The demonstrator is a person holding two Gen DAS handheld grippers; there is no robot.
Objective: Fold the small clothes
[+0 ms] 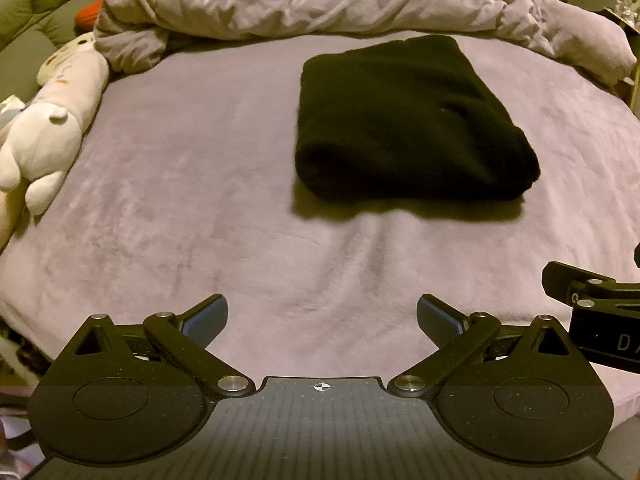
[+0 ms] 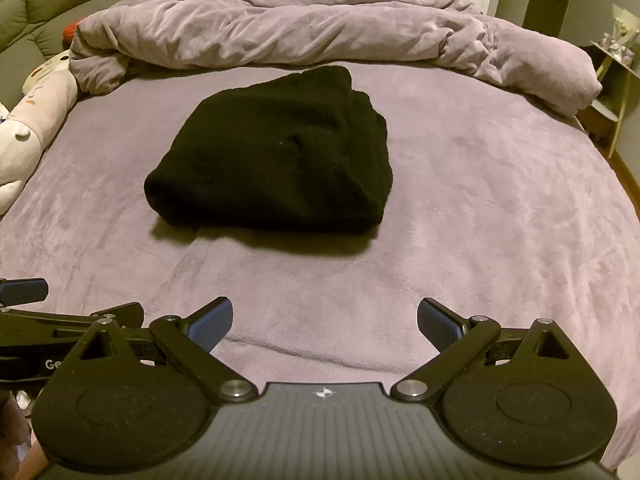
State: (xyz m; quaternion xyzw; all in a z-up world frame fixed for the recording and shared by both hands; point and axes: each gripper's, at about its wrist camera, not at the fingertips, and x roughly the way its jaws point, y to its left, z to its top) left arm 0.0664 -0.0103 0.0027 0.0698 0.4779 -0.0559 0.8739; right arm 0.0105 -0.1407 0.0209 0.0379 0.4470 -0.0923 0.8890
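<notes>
A black knitted garment [image 1: 404, 120] lies folded into a thick bundle on the mauve bed sheet [image 1: 200, 200]; the right wrist view has the same black garment [image 2: 276, 160] left of centre. My left gripper [image 1: 322, 316] hovers open over the sheet, well short of the garment, with nothing between its blue pads [image 1: 206, 320]. My right gripper [image 2: 325, 320] is also open and empty, back from the garment's near fold. Each gripper shows at the edge of the other's view: the right gripper's body [image 1: 600, 312] and the left gripper's body [image 2: 48, 332].
A rumpled mauve duvet [image 1: 320, 0] is heaped along the far side of the bed. White plush toys [image 1: 44, 136] lie along the left edge beside a green padded headboard [image 1: 32, 8]. A small shelf [image 2: 616, 80] stands off the bed's right side.
</notes>
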